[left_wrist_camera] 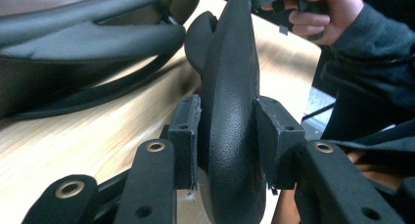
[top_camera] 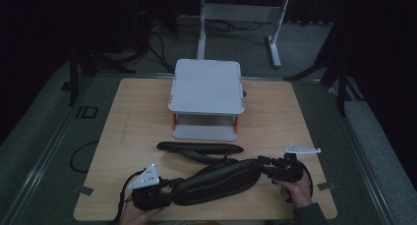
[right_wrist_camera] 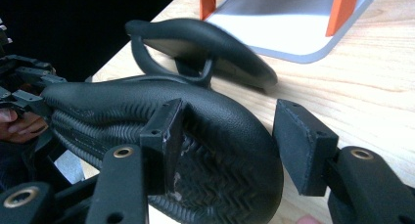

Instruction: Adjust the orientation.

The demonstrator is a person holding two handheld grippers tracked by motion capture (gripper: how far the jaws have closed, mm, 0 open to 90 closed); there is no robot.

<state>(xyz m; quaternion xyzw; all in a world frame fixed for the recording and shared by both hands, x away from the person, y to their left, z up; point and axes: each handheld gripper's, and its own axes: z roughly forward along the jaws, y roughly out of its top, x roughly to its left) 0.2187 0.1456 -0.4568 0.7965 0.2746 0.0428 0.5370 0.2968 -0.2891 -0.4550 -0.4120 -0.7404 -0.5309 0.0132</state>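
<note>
A black sandal [top_camera: 216, 183] lies lengthwise near the table's front edge, spanning the gap between my two grippers. My left gripper [top_camera: 169, 185] is shut on its left end; in the left gripper view both pads [left_wrist_camera: 188, 131] press the sandal [left_wrist_camera: 230, 87] from either side. My right gripper [top_camera: 263, 166] stands at the sandal's right end. In the right gripper view the ribbed sole [right_wrist_camera: 122, 101] sits between the jaws of my right gripper [right_wrist_camera: 230, 131]: one pad [right_wrist_camera: 166, 131] is against it, the other pad [right_wrist_camera: 303, 145] stands clear of it. A second black sandal [top_camera: 199, 149] lies just behind.
A grey-white two-tier stand [top_camera: 206, 87] with orange posts sits at the middle back of the wooden table [top_camera: 128, 126]. Dark floor, cables and a metal frame lie beyond the table's far edge.
</note>
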